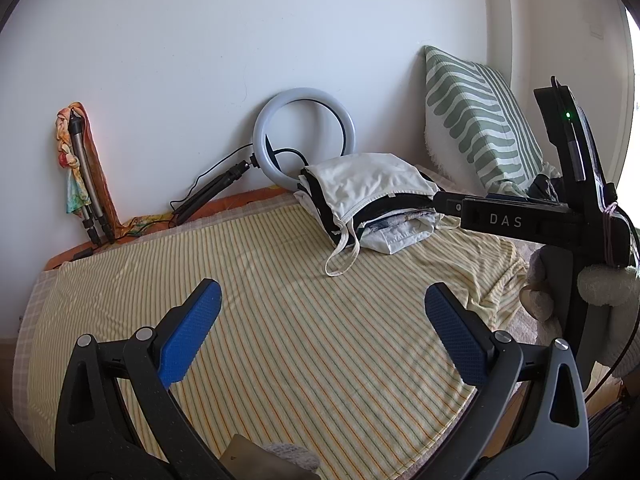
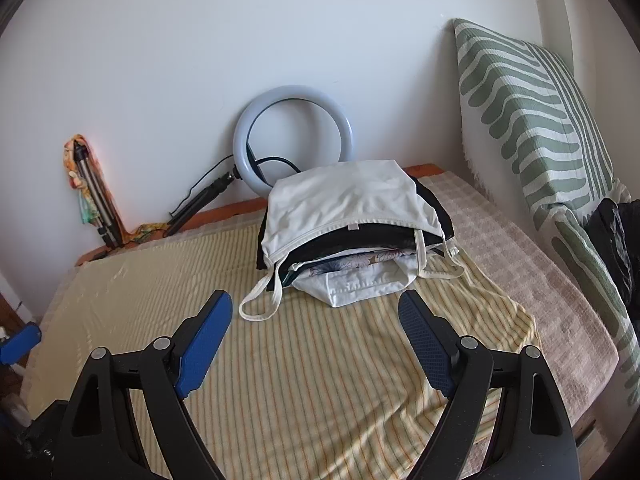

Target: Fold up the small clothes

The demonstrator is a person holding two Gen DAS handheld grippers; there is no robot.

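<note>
While both grippers hang above the striped cloth (image 1: 304, 332), neither holds anything. On the left gripper (image 1: 322, 306) the blue pads (image 1: 192, 332) stand wide apart over bare cloth; the right gripper (image 2: 316, 320) is spread just as wide, its pads (image 2: 204, 344) clear of the fabric.

A pile (image 2: 348, 232) of folded clothes sits on the cloth's far edge, beyond the right gripper's fingertips and near them. A white top (image 2: 344, 200) lies uppermost, over black garments (image 2: 368, 236) and white ones beneath. Its thin straps (image 2: 260, 300) trail off the pile's near side onto the cloth.

Behind the pile, a ring light (image 2: 294, 140) leans against the wall. Left of the pile, well apart, a folded tripod (image 2: 94, 196) stands against the same wall. Right of the pile, a green-and-white pillow (image 2: 536, 120) is propped upright. From the left wrist camera, the right gripper's black body (image 1: 520, 220) reaches in from the right, close beside the pile.
</note>
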